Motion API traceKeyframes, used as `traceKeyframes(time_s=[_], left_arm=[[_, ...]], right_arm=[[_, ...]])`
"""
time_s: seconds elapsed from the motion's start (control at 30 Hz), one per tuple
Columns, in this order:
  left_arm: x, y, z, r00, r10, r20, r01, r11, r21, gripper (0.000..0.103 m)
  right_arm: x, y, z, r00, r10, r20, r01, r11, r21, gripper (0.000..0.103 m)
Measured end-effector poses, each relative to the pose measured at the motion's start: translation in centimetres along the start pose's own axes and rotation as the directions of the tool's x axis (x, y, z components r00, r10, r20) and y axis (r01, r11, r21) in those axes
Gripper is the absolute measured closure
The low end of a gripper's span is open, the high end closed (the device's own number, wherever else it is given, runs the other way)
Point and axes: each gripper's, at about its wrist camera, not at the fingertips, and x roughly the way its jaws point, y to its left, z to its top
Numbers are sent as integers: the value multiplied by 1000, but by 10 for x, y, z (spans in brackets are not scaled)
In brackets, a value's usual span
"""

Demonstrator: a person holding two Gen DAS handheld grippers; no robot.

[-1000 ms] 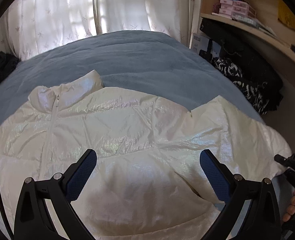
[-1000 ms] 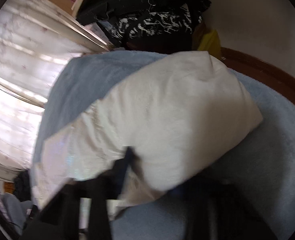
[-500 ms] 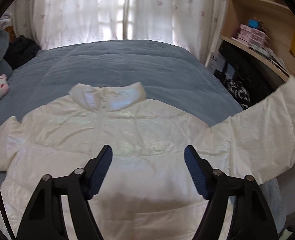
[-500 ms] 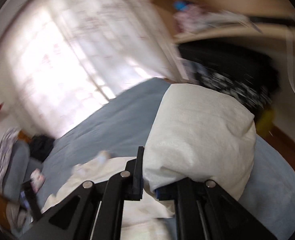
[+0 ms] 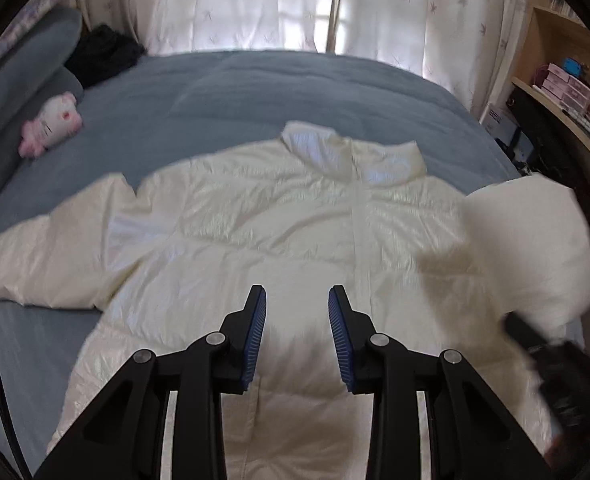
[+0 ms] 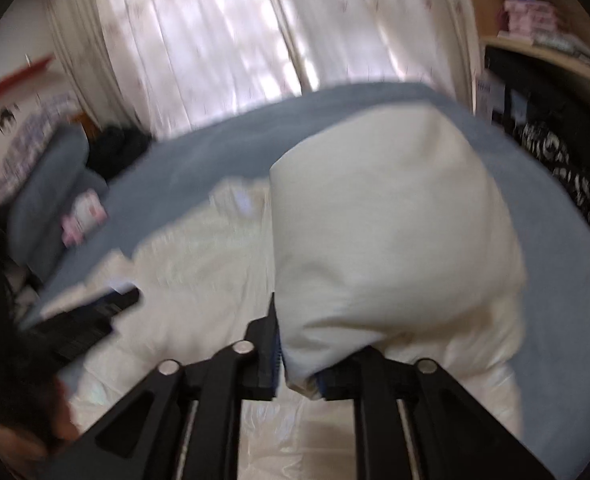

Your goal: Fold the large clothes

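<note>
A white puffer jacket (image 5: 279, 232) lies front up on the blue bed (image 5: 255, 92), collar toward the window. Its left sleeve (image 5: 51, 256) lies spread out on the bed. My left gripper (image 5: 297, 332) hovers open and empty over the jacket's lower middle. My right gripper (image 6: 299, 372) is shut on the cuff end of the right sleeve (image 6: 391, 240) and holds it lifted over the jacket body. That raised sleeve (image 5: 535, 240) and the right gripper (image 5: 535, 340) show blurred at the right of the left wrist view.
A pink plush toy (image 5: 51, 124) and grey pillows (image 5: 19, 80) lie at the bed's left. Dark clothes (image 5: 103, 52) sit by the curtains (image 5: 295, 4). Shelves with boxes (image 5: 563, 84) stand at the right, beside the bed.
The right gripper has lifted the right sleeve and swung it leftward over the jacket body. The left gripper has narrowed its opening and turned left, toward the jacket's middle.
</note>
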Motion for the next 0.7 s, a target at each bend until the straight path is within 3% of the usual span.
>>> traceKeyframes(time_s=[0.1, 0.2, 0.37, 0.5, 0.7], left_arm=[[4, 7, -10, 1000, -25, -17, 25, 1000, 4, 70], [8, 12, -21, 997, -73, -32, 73, 997, 1, 60], [17, 11, -34, 982, -179, -65, 177, 984, -34, 56], [26, 23, -42, 953, -288, -95, 276, 953, -125, 56], [42, 43, -49, 920, -373, -120, 335, 908, -252, 56]], right_arm=[[19, 9, -25, 997, 15, -77, -14, 1000, 17, 64], [15, 13, -40, 996, 27, -88, -26, 1000, 5, 49], [-8, -1, -55, 998, 24, -60, -22, 999, 37, 48], [-16, -21, -73, 999, 13, -38, -10, 996, 88, 48], [-4, -46, -98, 997, 57, -54, -44, 976, 211, 48]])
